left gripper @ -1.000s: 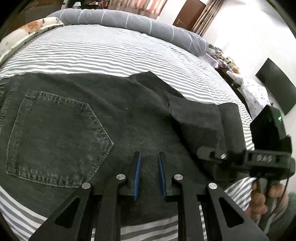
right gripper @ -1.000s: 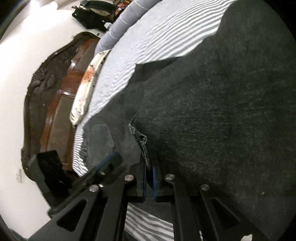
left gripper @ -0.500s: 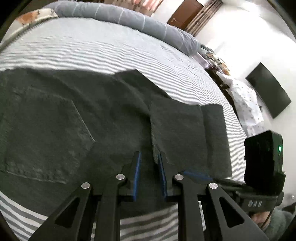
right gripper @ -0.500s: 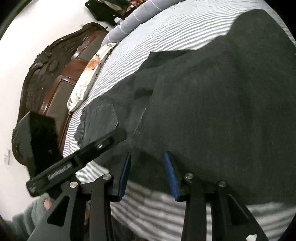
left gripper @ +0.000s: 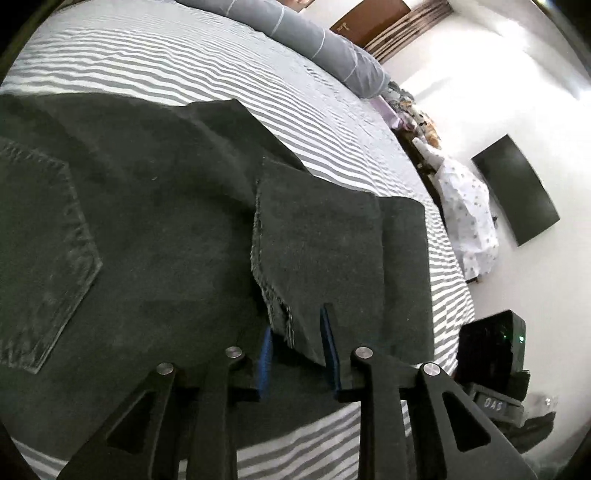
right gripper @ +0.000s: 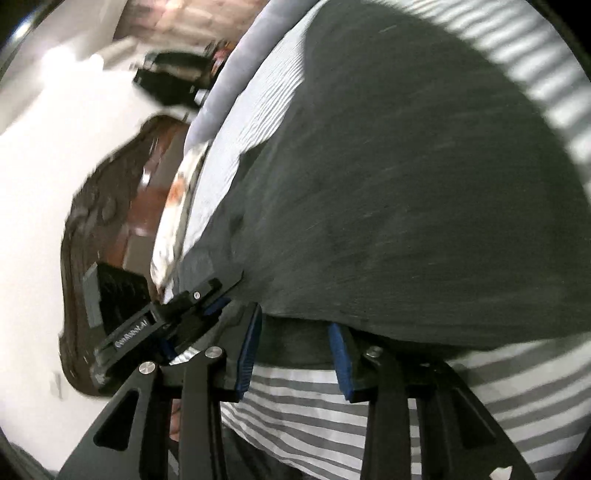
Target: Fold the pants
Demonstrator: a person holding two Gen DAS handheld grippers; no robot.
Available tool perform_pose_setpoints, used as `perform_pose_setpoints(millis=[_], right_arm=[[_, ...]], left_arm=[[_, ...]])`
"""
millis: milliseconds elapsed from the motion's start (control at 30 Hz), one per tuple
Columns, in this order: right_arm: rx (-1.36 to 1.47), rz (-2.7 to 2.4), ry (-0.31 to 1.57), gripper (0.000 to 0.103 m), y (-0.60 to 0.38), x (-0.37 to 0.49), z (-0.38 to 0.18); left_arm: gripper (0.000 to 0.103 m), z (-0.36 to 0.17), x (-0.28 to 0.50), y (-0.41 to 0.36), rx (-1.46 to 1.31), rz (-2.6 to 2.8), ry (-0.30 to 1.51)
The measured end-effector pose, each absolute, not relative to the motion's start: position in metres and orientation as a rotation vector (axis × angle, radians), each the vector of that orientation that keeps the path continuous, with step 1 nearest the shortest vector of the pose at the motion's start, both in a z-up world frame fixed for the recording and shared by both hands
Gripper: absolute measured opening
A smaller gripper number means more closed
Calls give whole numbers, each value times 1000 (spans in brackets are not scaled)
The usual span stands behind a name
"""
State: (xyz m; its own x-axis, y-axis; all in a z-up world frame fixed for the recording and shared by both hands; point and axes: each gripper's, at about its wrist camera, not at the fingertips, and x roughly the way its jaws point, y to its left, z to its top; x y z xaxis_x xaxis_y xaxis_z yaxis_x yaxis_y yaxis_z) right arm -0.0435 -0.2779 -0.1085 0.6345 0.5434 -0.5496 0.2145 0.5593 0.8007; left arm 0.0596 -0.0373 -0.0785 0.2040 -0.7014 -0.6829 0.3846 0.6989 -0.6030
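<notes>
Dark denim pants lie flat on the striped bed sheet, back pocket at the left. One leg is folded back over them, its frayed hem facing the pocket. My left gripper hovers at the near corner of that hem. Its jaws are opening, and the corner lies loosely between the blue pads. In the right wrist view my right gripper straddles the near edge of the pants. Its jaws are closing with the fabric edge between them, and the pads do not press on it.
A long grey bolster runs along the far side of the bed. A floral pillow and a carved wooden headboard stand at one end. A dark screen hangs on the white wall beyond a white spotted cloth.
My right gripper let go of the frayed hem, opened and swung along to the near edge of the pants. My left gripper shifted onto the hem corner and its jaws widened.
</notes>
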Motion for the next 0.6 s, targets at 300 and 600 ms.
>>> perform_pose_setpoints(millis=[300,600], right_arm=[[1144,173,833,38,-311,-65,-115],[1154,140,774,62,-299,-69,-110]], left_arm=[[28,-83,54,-49,-268,-736,1134],[11,-79,50,-51,-230,-693,1116]])
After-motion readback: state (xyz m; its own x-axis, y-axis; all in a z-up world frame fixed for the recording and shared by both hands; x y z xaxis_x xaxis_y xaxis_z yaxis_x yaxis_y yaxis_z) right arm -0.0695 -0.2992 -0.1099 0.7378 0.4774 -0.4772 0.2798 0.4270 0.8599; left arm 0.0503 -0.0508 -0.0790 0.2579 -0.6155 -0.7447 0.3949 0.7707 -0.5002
